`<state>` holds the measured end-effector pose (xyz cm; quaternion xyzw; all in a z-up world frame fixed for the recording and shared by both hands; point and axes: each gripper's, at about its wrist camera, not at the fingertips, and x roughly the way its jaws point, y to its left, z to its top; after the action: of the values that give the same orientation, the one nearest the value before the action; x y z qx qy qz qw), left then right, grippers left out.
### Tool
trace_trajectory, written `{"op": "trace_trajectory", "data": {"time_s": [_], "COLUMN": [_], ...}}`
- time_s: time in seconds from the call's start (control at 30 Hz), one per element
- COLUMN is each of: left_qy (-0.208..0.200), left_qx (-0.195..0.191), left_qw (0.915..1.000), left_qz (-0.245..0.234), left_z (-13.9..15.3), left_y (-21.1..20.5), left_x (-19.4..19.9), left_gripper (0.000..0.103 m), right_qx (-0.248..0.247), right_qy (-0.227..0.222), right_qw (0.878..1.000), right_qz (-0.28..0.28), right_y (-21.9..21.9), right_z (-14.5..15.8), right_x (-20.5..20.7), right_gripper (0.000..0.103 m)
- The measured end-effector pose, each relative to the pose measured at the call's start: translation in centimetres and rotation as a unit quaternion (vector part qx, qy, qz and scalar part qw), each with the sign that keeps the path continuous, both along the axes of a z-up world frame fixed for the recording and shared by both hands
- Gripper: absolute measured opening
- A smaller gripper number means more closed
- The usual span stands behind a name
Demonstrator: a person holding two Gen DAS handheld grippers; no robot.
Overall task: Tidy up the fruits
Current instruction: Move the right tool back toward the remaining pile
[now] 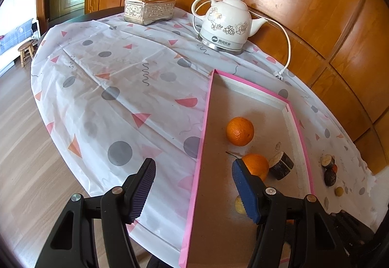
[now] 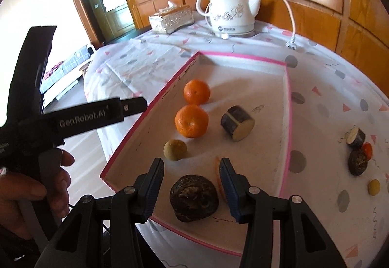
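Observation:
A pink-edged cardboard tray (image 2: 288, 107) lies on the table. It holds two oranges (image 2: 196, 92) (image 2: 191, 120), a cut dark-skinned piece (image 2: 237, 123), a small tan fruit (image 2: 175, 150) and a dark wrinkled fruit (image 2: 193, 198). My right gripper (image 2: 190, 189) is open, its fingers on either side of the dark wrinkled fruit. My left gripper (image 1: 193, 191) is open and empty over the tray's left wall (image 1: 201, 146); the oranges (image 1: 240, 131) (image 1: 256, 165) lie beyond its right finger. Outside the tray, at the right, lie a cut piece (image 2: 356, 137), a dark fruit (image 2: 357, 162) and a small yellow fruit (image 2: 373, 187).
A white ceramic kettle (image 1: 226, 23) with a cord and a silver tissue box (image 1: 149, 10) stand at the table's far side, against wood wall panels. The patterned tablecloth (image 1: 116, 87) covers the round table. The person's hand (image 2: 36, 185) holds the left gripper handle.

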<state>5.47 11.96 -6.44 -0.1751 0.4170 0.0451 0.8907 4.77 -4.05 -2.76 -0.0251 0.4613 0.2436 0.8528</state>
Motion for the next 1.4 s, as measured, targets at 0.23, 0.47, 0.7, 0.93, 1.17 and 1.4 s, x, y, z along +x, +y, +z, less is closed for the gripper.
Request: {"op": "trace_trajectory", "data": {"time_s": [0.23, 0.47, 0.7, 0.93, 1.17, 1.4], "left_qy": [0.002, 0.0, -0.001, 0.001, -0.001, -0.006], "left_qx": [-0.005, -0.009, -0.013, -0.013, -0.013, -0.01], "left_qw": [1.0, 0.9999, 0.9998, 0.9997, 0.9993, 0.9982], "left_qz": [-0.005, -0.004, -0.012, -0.023, -0.035, -0.059], "left_z": [-0.1, -0.1, 0.0, 0.1, 0.7, 1.9], "left_y": [-0.3, -0.2, -0.5, -1.2, -2.0, -3.8], "left_x": [0.0, -0.1, 0.0, 0.1, 0.2, 0.7], "left_gripper": [0.066, 0.066, 0.066, 0.066, 0.066, 0.066], "right_qx": [0.005, 0.004, -0.017, -0.063, -0.082, -0.087], "right_qy": [-0.018, -0.04, -0.03, -0.018, -0.013, 0.0], "right_qw": [0.998, 0.987, 0.955, 0.909, 0.879, 0.854], "right_qz": [-0.052, -0.157, -0.295, -0.411, -0.47, -0.513], "right_y": [-2.7, -8.4, -16.9, -25.0, -29.4, -32.6], "right_z": [1.0, 2.2, 1.7, 0.5, -0.3, -2.1], "right_x": [-0.2, -0.2, -1.4, -4.0, -5.8, -6.8], "right_gripper": [0.048, 0.048, 0.048, 0.048, 0.048, 0.048]}}
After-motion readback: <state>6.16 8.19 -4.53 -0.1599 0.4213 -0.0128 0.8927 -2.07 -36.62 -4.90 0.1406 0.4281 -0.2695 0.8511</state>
